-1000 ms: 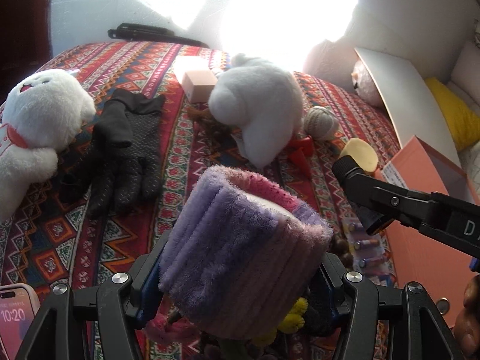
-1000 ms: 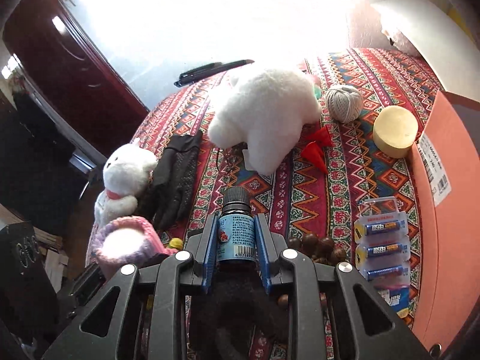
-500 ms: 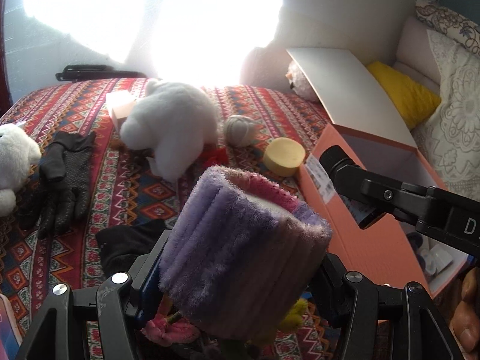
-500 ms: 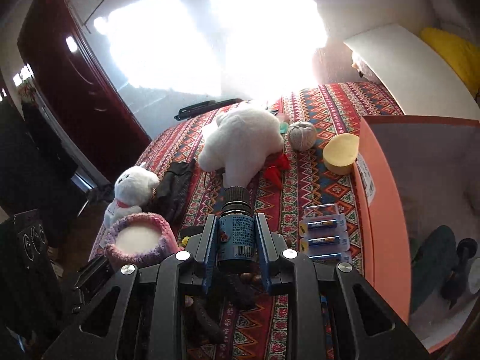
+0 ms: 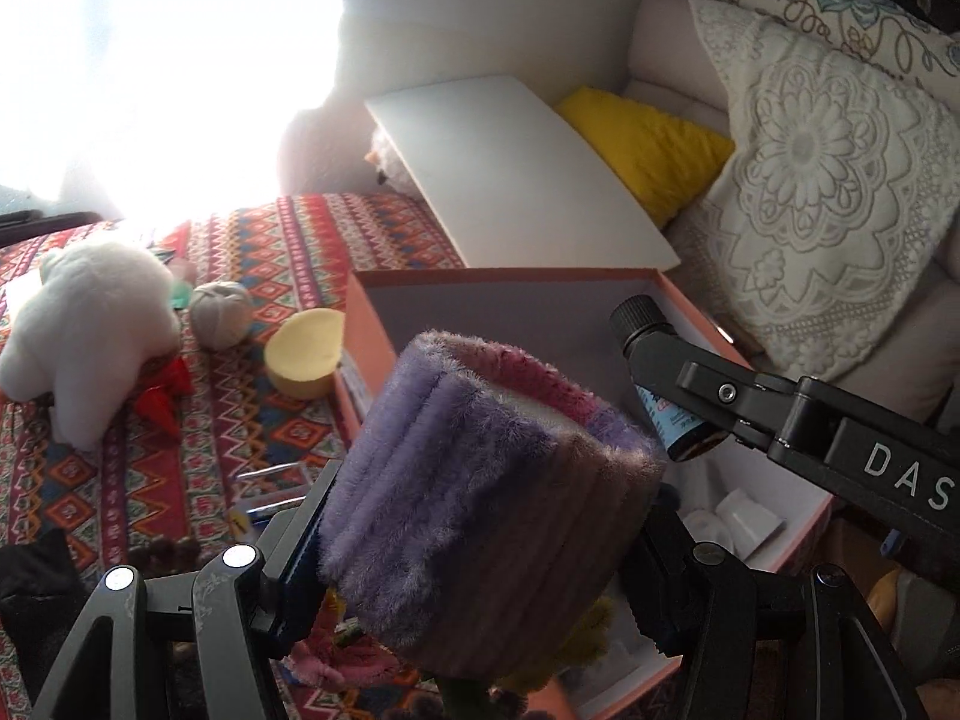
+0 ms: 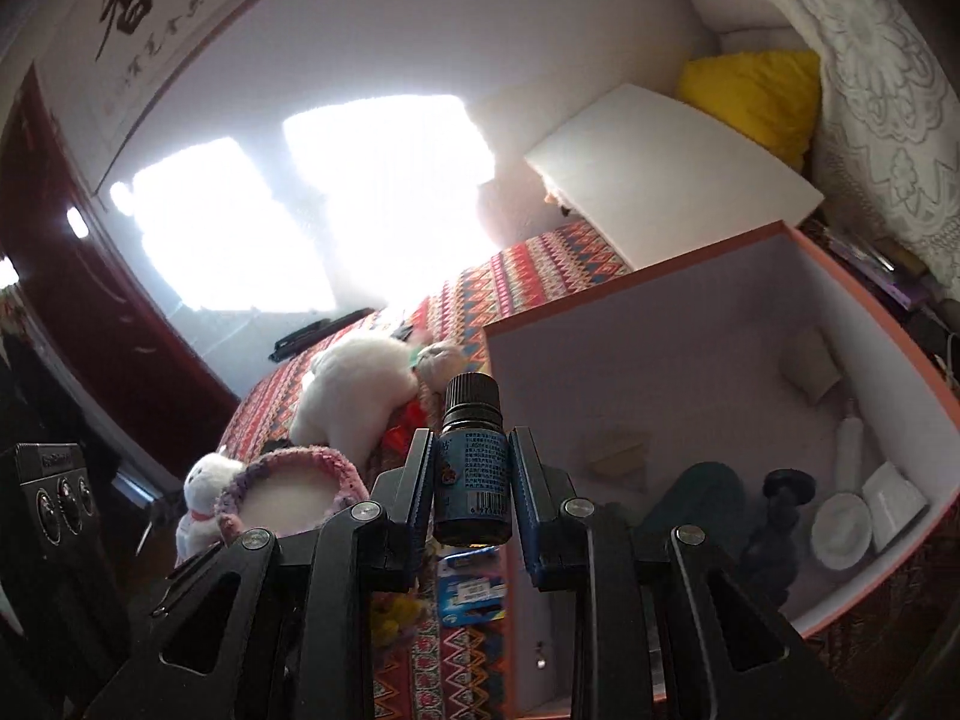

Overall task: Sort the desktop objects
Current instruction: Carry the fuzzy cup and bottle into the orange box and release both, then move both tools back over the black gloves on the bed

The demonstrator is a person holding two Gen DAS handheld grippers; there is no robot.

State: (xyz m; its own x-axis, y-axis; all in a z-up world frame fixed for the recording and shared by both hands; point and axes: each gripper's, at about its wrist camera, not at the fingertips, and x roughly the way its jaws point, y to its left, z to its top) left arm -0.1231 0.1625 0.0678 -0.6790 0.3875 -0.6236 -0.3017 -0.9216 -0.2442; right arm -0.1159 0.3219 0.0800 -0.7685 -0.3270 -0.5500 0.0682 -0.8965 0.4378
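My left gripper (image 5: 474,546) is shut on a fuzzy purple and pink pot (image 5: 480,480) and holds it above the near wall of the open orange box (image 5: 360,312). My right gripper (image 6: 471,480) is shut on a small dark bottle with a blue label (image 6: 472,468) and holds it over the box (image 6: 630,282). The bottle (image 5: 666,414) and the right gripper also show in the left wrist view. The pot (image 6: 288,492) shows at lower left in the right wrist view.
On the patterned cloth (image 5: 282,252) lie a white plush bear (image 5: 90,324), a yarn ball (image 5: 221,313), a yellow round block (image 5: 303,354) and battery packs (image 6: 471,591). The box holds several small items (image 6: 840,528). Its white lid (image 5: 516,174) leans behind, by cushions (image 5: 828,192).
Both grippers have swung right and up with their loads, from over the cloth to over the orange box. The grips have not changed.
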